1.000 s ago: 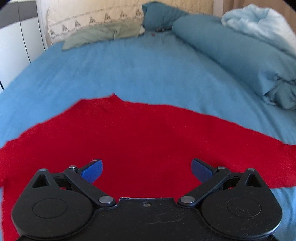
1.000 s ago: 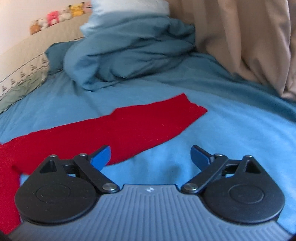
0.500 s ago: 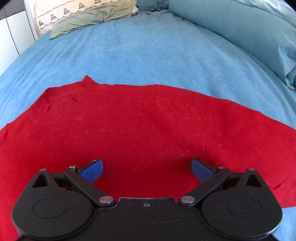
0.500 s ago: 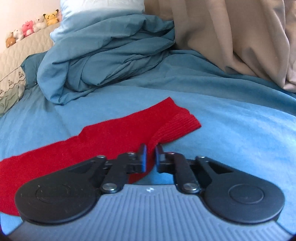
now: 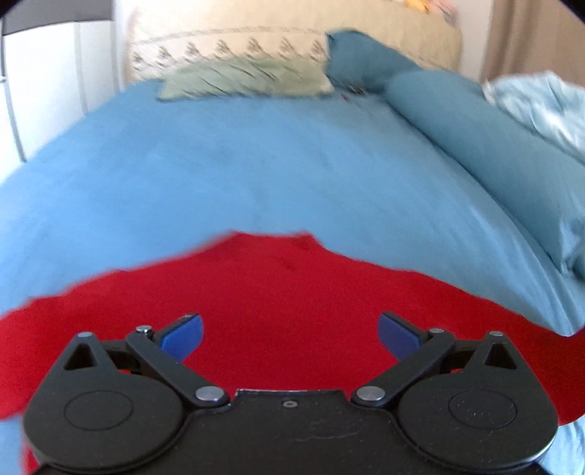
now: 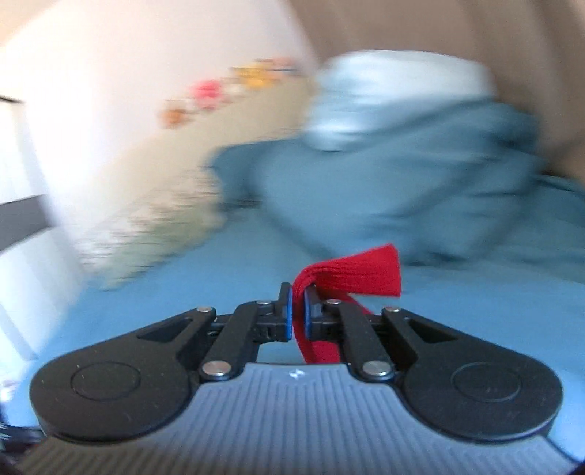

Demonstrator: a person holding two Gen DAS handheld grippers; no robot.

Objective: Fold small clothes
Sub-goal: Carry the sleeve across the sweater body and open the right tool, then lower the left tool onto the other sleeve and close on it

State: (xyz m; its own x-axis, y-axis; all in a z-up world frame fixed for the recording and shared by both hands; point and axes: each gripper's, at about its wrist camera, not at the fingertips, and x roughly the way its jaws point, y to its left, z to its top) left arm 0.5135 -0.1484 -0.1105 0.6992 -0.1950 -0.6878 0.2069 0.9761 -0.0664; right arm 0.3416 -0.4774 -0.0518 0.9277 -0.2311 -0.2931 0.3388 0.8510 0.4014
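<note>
A red knitted garment point(image 5: 285, 292) lies spread on the blue bed sheet point(image 5: 219, 164) in the left wrist view. My left gripper point(image 5: 289, 334) is open and empty, just above the red cloth. In the right wrist view, my right gripper point(image 6: 297, 314) is shut on the ribbed cuff end of the red garment's sleeve point(image 6: 351, 274) and holds it lifted above the bed. The cuff sticks up and to the right past the fingertips. The right view is blurred by motion.
A rolled blue duvet point(image 5: 493, 157) runs along the right side of the bed. Pillows point(image 5: 248, 76) and a headboard lie at the far end. The duvet pile point(image 6: 402, 182) and a beige curtain point(image 6: 475, 29) are ahead of the right gripper.
The right gripper closed on the sleeve cuff, then lifted it off the bed and swung left. The left gripper pulled back and tilted up, still open.
</note>
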